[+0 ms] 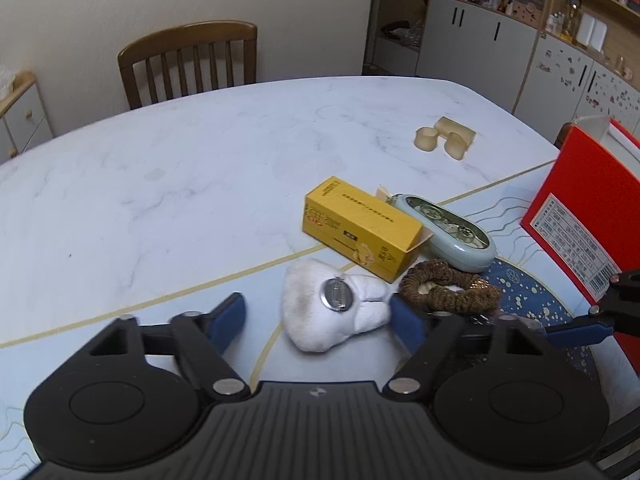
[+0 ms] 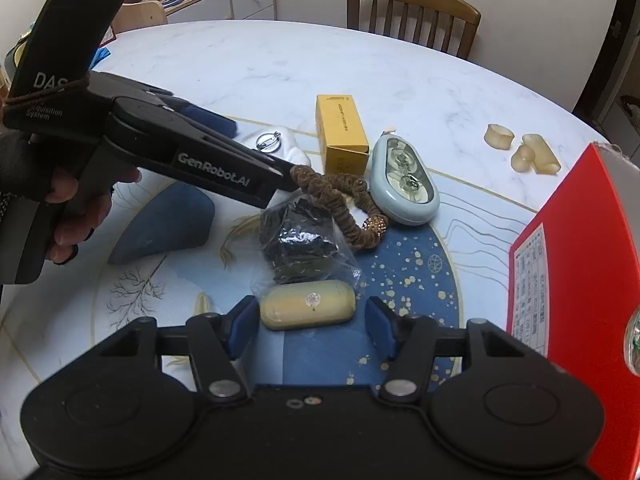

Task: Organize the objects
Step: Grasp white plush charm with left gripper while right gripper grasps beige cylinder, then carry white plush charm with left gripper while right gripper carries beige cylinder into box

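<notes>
A white marbled desk (image 1: 160, 168) with blue and gold patterning near its front edge carries everything; a wooden chair (image 1: 188, 62) stands at its far side; a red box (image 2: 576, 264) stands open at the right edge of the desk; the left gripper (image 1: 320, 320) sits low over a white plush toy (image 1: 320, 312) bearing a round metal pin, its jaws open with the toy between them, the right blue pad close against the toy's side and the left pad apart from it; the right gripper (image 2: 312, 326) straddles a cream oval case (image 2: 307, 309), jaws open, neither pad touching it; behind the plush toy lies a yellow carton (image 1: 360, 226) with an open end flap; just right of the carton lies a pale blue oval case (image 1: 448, 232); a brown scrunchie (image 1: 448, 292) rests in front of that case, touching the left gripper's right finger; a clear bag of dark items (image 2: 300, 236) lies between scrunchie and cream case; three small beige cups (image 1: 444, 138) sit well apart, farther back.
</notes>
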Tool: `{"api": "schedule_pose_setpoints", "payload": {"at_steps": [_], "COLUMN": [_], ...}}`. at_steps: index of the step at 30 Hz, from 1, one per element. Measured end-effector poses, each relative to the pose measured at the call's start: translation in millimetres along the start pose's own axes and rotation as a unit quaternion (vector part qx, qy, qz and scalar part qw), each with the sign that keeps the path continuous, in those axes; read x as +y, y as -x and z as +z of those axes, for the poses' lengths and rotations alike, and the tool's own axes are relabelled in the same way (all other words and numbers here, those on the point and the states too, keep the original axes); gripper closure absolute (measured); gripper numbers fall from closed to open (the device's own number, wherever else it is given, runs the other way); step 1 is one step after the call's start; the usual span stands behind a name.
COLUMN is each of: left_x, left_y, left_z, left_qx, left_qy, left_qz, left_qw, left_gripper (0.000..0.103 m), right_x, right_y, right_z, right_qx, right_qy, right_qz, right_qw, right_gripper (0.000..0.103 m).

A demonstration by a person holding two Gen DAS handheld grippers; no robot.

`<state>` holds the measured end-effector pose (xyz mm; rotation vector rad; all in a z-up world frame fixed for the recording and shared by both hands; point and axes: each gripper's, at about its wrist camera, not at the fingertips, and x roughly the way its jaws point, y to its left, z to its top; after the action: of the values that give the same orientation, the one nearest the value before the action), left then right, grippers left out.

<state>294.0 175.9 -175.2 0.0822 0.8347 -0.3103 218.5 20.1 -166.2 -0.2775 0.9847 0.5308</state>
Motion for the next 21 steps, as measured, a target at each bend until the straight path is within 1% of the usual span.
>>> {"api": "schedule_pose_setpoints", "payload": {"at_steps": [4,5,8,15,21], "left_x": [-8,-9,-11,-5,2], "left_y": [0,0,1,8,24], "left_z": [0,1,1,-3,-14], "left_qx": [-0.002,-0.002,0.001,0.006,0.009], "left_qy": [-0.019,-0.023,-0.024,0.002,0.036], "left_qz": [0.000,0.002,0.004,0.000,-0.004], "left_qw": [0.9998,0.9997,0.9997,1.0000,0.9993], "left_gripper": [0.046,0.048,0.049,0.050,0.050], "right_x": [1,2,3,2,2], "right_y": [-1,-1,0,4,19], "right_z": [0,1,1,-2,-11], "right_qx": [-0.003,-0.004,-0.006,0.000,-0.001], "right_qy": [0.000,0.001,0.003,-0.010,-0.022], "right_qz": [-0.002,-0.003,-0.002,-0.007,-0.003], "right_qw": [1.000,1.000,1.000,1.000,1.000], "right_gripper": [0.047,0.048,0.053,0.053,0.053]}}
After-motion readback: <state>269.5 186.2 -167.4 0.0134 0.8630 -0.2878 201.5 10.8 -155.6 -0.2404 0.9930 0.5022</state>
